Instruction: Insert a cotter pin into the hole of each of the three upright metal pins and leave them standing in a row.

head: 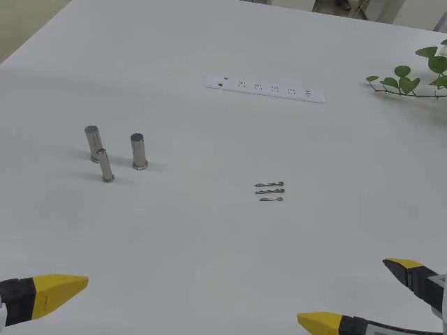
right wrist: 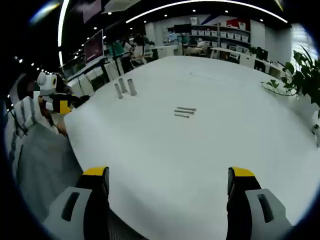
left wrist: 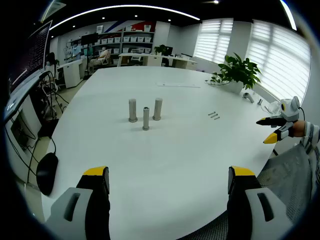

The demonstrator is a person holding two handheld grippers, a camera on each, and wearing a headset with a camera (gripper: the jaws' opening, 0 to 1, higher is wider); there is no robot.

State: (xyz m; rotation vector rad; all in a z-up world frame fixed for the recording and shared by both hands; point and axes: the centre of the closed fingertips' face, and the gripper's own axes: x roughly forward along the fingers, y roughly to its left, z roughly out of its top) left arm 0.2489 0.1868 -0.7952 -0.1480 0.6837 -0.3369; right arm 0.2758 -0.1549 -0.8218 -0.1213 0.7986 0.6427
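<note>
**A:** how far along is this?

**B:** basically 0% imo. 3 metal pins stand upright in a loose cluster on the left of the table, not rly a row. Holes too small to see. 3 cotter pins lie side by side mid-table, well apart from them.

**A:** grippers?

**B:** left gripper & right gripper both spread wide, holding nothing, near the table's front edge. So all 3 insertions + lining up left to do.

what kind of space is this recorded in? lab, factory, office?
Probably an office-style lab: a big white meeting table with a power strip, shelves of storage bins behind, window blinds and a potted plant.
</note>
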